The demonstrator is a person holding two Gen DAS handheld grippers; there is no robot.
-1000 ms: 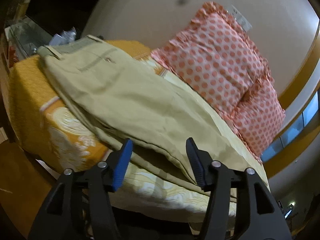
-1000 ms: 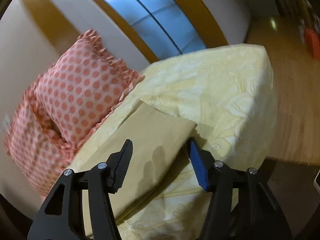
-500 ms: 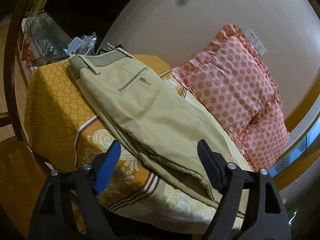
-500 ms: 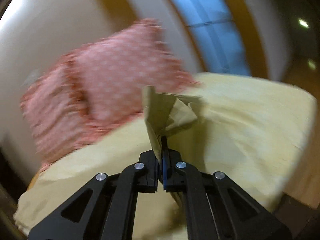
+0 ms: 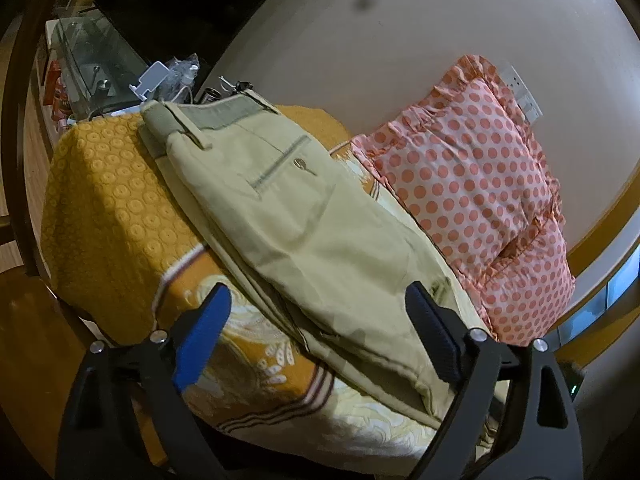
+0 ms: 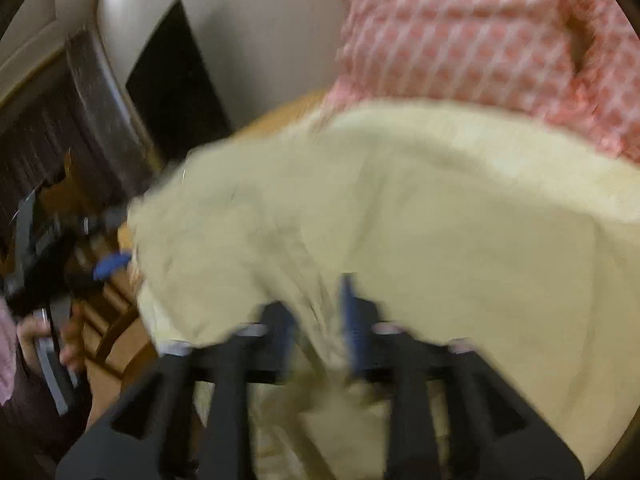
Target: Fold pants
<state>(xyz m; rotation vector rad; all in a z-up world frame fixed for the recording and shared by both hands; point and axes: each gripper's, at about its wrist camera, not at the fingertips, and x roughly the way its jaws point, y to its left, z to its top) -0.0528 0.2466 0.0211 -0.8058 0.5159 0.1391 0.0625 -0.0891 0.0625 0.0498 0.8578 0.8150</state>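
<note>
Khaki pants (image 5: 288,216) lie lengthwise on the bed, waistband (image 5: 216,116) at the far end on an orange blanket (image 5: 120,200). My left gripper (image 5: 316,332) is open and empty, its jaws wide on either side of the upper legs, just above them. In the blurred right wrist view the pants (image 6: 420,216) fill the frame, and my right gripper (image 6: 320,312) has a fold of the leg fabric between its jaws, which stand slightly apart. The left gripper (image 6: 108,264) shows at the left there.
Two pink polka-dot pillows (image 5: 480,184) lean on the wall behind the pants. A yellow bedspread (image 5: 360,420) covers the bed. A glass table with clutter (image 5: 104,60) stands beyond the waistband. Wooden floor (image 5: 24,320) lies left of the bed.
My right gripper shut on the pants' leg end, lifted it and swung it toward the waistband; its jaws now look slightly parted. My left gripper moved toward the waistband and stayed open.
</note>
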